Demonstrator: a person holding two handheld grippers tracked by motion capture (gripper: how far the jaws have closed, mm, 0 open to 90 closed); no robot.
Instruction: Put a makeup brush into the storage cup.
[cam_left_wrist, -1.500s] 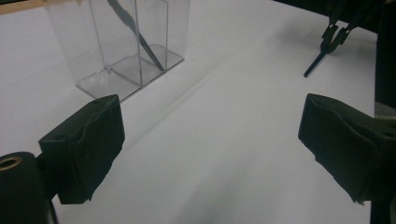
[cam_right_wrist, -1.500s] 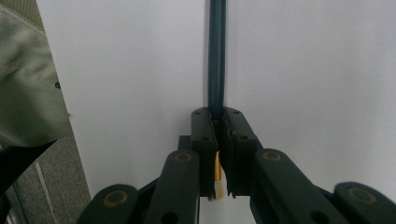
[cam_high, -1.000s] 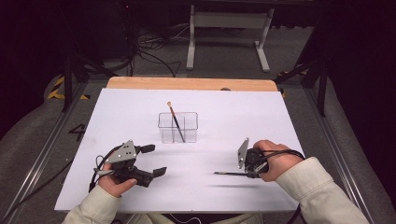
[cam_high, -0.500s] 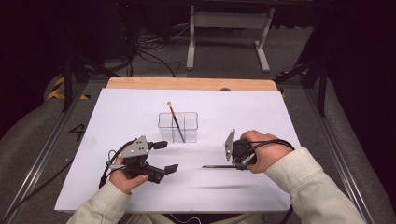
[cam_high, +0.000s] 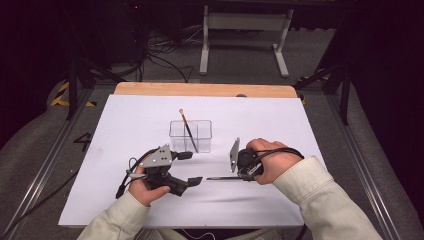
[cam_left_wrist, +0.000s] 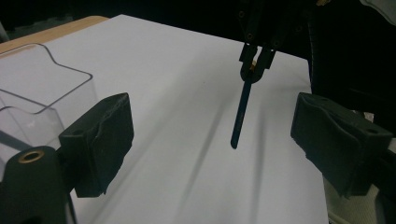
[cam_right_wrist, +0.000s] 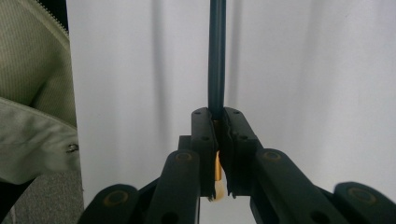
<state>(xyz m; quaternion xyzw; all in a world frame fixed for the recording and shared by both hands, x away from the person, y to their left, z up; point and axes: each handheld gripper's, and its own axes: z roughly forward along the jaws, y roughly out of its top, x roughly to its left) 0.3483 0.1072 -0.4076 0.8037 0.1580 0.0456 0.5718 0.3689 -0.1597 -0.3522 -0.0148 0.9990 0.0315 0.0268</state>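
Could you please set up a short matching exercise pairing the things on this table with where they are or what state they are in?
Things:
1. left gripper
2. right gripper
3. clear bin
4. loose brush

States:
A. leans inside the container, bristles up
B. shut on a dark brush handle
C. jaws apart, nothing between them
D. stands mid-table on the white sheet

Pairs: 1-C, 2-B, 3-D, 4-A
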